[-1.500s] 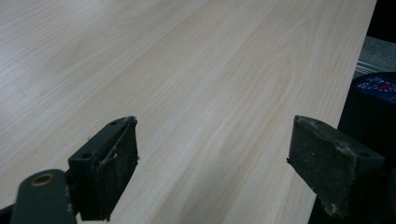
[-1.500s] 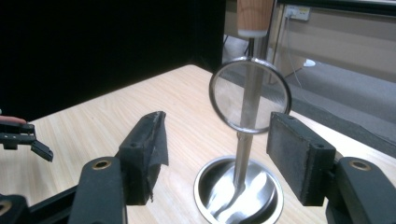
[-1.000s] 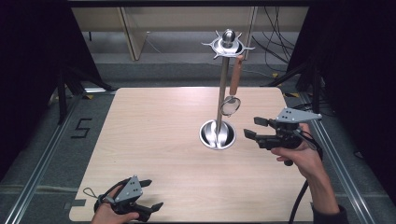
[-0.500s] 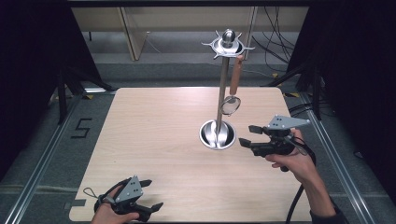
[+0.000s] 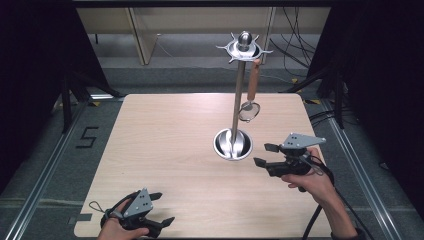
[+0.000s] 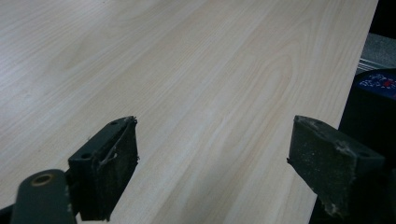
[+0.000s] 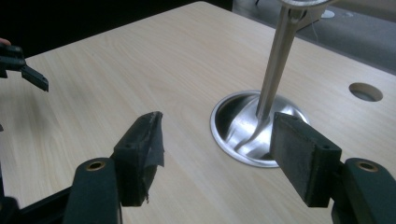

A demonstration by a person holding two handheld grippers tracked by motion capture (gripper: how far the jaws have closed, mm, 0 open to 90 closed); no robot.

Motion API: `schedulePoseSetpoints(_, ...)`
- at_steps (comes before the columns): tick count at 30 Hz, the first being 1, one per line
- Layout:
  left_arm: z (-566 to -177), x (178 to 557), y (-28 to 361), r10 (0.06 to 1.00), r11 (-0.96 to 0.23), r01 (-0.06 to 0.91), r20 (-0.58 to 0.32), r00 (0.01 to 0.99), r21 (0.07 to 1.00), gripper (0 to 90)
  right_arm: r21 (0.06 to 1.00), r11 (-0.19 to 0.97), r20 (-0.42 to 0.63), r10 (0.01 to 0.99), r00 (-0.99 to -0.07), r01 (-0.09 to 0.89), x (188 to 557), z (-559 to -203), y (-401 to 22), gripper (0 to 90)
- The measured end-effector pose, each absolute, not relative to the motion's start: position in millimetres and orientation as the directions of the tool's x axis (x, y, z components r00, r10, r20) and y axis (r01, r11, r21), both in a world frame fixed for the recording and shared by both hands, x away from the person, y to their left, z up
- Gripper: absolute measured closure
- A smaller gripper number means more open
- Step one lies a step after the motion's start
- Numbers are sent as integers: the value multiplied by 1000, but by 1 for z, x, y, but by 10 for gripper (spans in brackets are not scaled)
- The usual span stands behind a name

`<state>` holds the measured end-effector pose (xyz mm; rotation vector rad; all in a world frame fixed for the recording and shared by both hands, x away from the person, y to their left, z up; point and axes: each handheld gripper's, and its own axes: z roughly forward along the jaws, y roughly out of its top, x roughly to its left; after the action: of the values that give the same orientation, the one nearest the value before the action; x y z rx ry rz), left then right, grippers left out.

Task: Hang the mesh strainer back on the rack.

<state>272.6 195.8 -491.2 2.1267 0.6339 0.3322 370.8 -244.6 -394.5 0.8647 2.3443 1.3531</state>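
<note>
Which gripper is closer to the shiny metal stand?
The right gripper. It sits just beside the stand, at its round base. The left gripper is far off at the table's near edge.

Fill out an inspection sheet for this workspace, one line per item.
Surface: light wooden table, bare apart from the stand; round hole near one edge.
Job's things: metal utensil stand upright on its dish base; wooden-handled utensil hangs from its top ring.
Clutter: nothing seen.
Grippers: left gripper open at the near table edge; right gripper open, pointing at the stand base, holding nothing.
Cables: black cable trails from the right gripper; more cables on the floor behind.
Surroundings: dark curtains, metal floor rails, a floor mark "5".
</note>
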Motion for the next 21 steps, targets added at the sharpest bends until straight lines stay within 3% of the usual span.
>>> schedulePoseSetpoints(21, -491, 272, 197, 556, -501, 323, 13, 831, 803, 151, 829, 402, 59, 629, -776, 389, 366, -429, -234, 327)
